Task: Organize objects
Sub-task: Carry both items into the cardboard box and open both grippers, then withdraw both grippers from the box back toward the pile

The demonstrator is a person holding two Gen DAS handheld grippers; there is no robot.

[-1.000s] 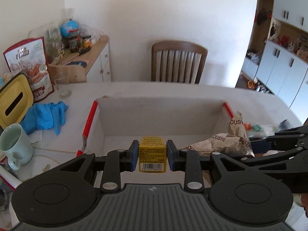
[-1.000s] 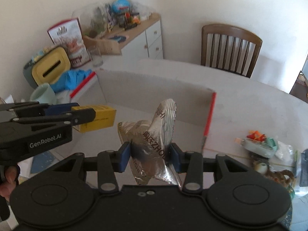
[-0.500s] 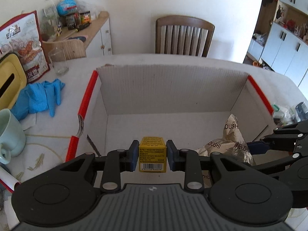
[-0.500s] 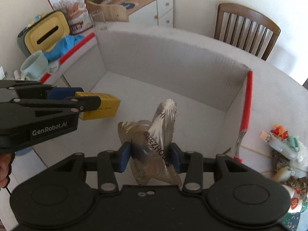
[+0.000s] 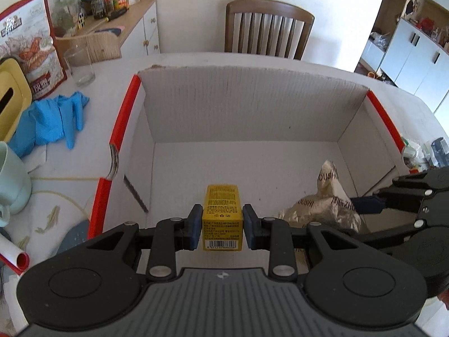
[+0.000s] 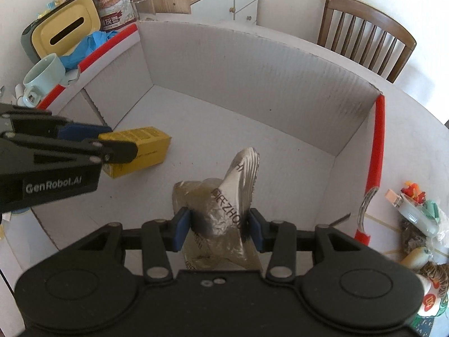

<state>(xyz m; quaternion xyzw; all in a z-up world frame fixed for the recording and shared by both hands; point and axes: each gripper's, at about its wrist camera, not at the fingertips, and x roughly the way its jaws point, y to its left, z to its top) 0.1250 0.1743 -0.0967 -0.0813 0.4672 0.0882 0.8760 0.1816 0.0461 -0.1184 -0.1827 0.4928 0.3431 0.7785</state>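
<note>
The left gripper (image 5: pixel 222 226) is clamping a small yellow carton (image 5: pixel 222 219) with a barcode, inside the white cardboard box (image 5: pixel 252 106). Beside it in that box, the right gripper (image 6: pixel 219 226) is squeezing a crinkled silver foil packet (image 6: pixel 224 205).

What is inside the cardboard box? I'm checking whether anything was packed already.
The cardboard box floor looks bare; only the gripped yellow carton and silver packet are inside. The near floor is hidden behind the hand-held grippers.

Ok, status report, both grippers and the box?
Left gripper shut on yellow carton. Right gripper shut on foil bag. Both inside cardboard box. Nothing blocking.
</note>
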